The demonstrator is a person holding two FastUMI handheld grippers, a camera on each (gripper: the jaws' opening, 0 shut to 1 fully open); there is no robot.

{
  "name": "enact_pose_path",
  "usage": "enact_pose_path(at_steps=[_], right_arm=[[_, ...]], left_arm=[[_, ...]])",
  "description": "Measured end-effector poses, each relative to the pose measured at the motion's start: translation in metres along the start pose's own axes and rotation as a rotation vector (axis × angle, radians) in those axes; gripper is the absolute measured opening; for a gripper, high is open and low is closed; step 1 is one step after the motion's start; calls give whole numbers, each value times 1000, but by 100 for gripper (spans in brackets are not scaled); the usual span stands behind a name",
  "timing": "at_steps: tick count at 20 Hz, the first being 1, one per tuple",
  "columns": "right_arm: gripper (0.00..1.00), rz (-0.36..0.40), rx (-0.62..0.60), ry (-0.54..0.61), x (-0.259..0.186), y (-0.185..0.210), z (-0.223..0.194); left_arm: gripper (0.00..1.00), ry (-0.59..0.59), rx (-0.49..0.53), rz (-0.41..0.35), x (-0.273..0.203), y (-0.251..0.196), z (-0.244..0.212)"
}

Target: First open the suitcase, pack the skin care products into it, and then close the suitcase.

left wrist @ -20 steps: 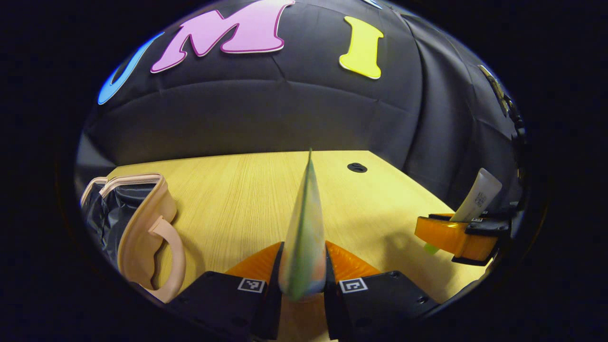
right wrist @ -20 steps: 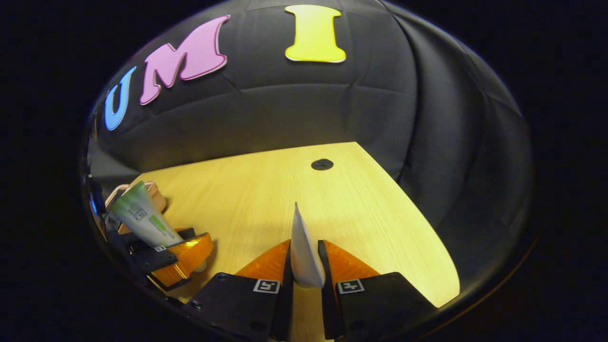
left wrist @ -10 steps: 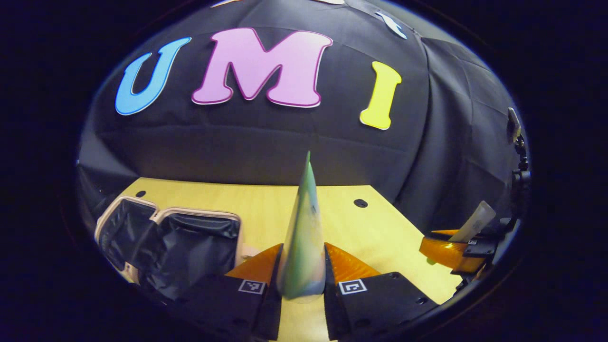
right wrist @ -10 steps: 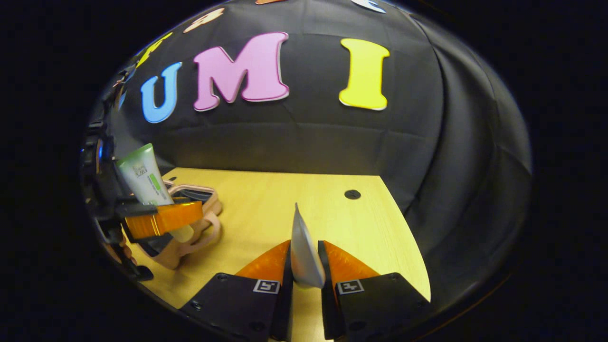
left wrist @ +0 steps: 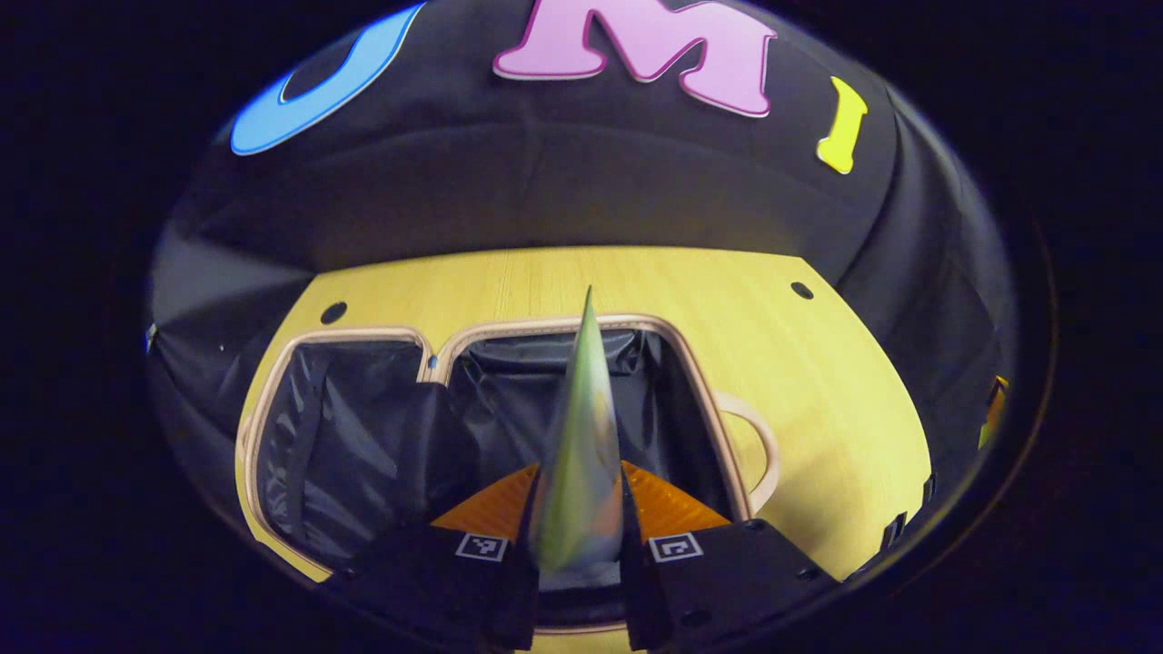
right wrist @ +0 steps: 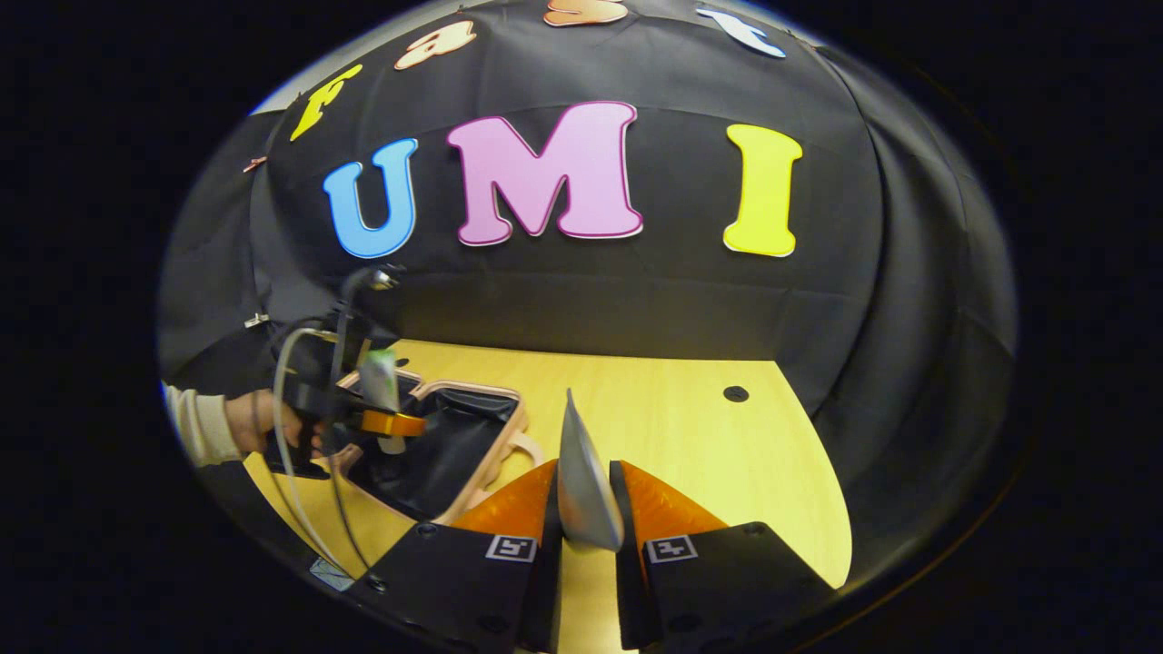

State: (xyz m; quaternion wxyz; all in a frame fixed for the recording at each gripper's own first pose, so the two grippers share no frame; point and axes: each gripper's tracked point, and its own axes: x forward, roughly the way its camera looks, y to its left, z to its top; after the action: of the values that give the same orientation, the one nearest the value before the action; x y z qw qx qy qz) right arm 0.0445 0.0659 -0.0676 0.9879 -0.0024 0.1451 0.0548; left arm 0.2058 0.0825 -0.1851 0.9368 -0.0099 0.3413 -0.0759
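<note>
The suitcase [left wrist: 273, 381] lies open on the wooden table, pale pink rim around two black-lined halves. My left gripper [left wrist: 577, 509] is shut on a green skin care tube [left wrist: 579, 445], held upright, edge-on, above the suitcase's right half. In the right gripper view the same suitcase [right wrist: 495, 436] sits at the left, with the left gripper [right wrist: 386, 422] and its green tube [right wrist: 377, 377] over it, held by a hand [right wrist: 245, 422]. My right gripper [right wrist: 581, 509] is shut on a white tube [right wrist: 581, 481], upright over the table to the right of the suitcase.
The suitcase's looped handle [left wrist: 759, 445] sticks out to the right. The wooden table [right wrist: 690, 454] has small dark cable holes [right wrist: 735, 394], and black cloth walls close in behind and to the right. A cable [right wrist: 291, 472] hangs from the left gripper.
My left gripper has carried the green tube leftward and tilted down, so it now hangs over the open suitcase. My right gripper has swung left and lifted slightly, still holding the white tube.
</note>
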Motion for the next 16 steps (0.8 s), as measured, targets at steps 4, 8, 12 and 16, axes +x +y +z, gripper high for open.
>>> enact_pose_path(at_steps=[4, 8, 12, 16], right_arm=[[28, 40, -12, 4, -11, 42, -5], [28, 66, -18, 10, -7, 67, -4], [29, 62, 9, 29, -1, 74, -1], [29, 63, 9, 45, 15, 80, 6]], left_arm=[[42, 231, 29, -30, 32, 15, -37], [42, 342, 8, 3, 47, 26, -57], [48, 296, -3, 43, 46, 34, -48], [96, 57, 34, 79, 6, 39, 0]])
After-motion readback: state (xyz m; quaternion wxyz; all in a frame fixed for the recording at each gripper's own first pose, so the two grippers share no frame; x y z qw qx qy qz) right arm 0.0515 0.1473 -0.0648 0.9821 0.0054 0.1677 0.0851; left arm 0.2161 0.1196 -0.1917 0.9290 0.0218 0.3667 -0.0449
